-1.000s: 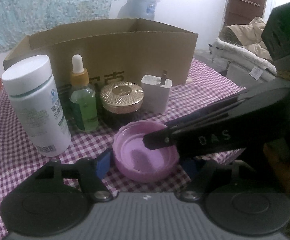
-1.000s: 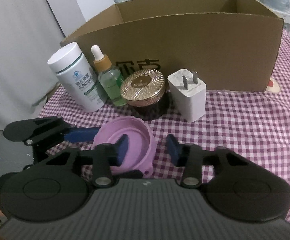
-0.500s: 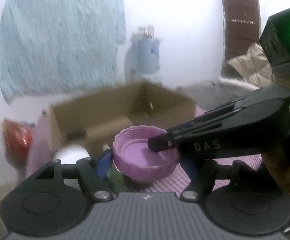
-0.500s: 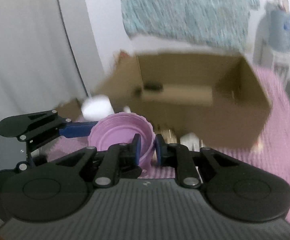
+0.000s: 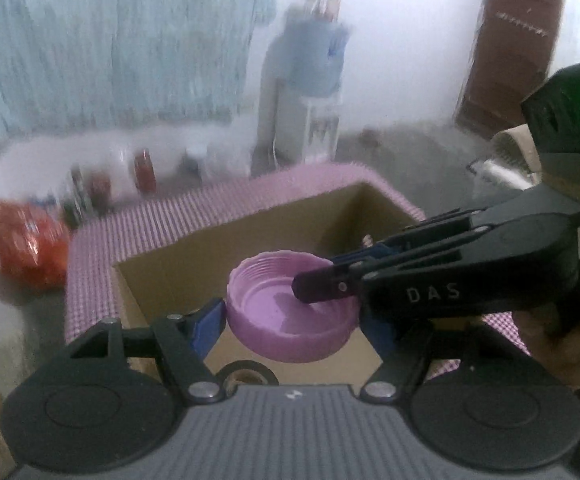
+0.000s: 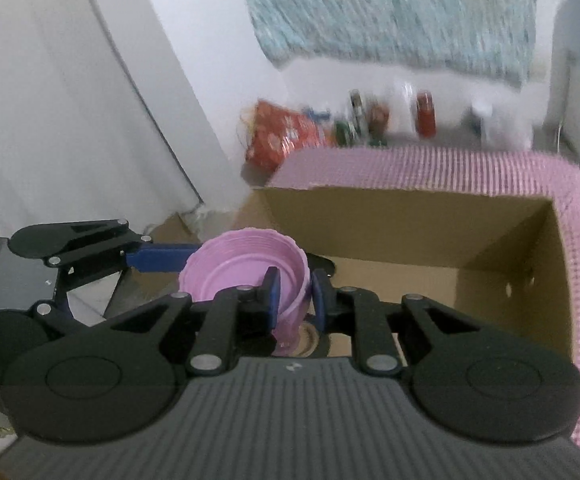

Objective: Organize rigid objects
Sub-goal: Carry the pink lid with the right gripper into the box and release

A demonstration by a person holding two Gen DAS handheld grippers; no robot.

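Both grippers hold the lid [image 5: 290,322] over the box [image 6: 502,240]: left gripper [image 5: 292,322] spans its sides, right gripper [image 6: 293,294] pinches its wall (steadier for dropping).

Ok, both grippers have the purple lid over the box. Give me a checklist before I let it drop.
1. Right gripper pinching the purple lid's rim: ok.
2. Left gripper spanning the lid: ok; actual pad contact: cannot tell.
3. Lid above the open cardboard box: ok.
4. Box floor below free: not ok, a black tape roll lies just under the lid.
5. Lid level: not ok, tilted in the right wrist view.
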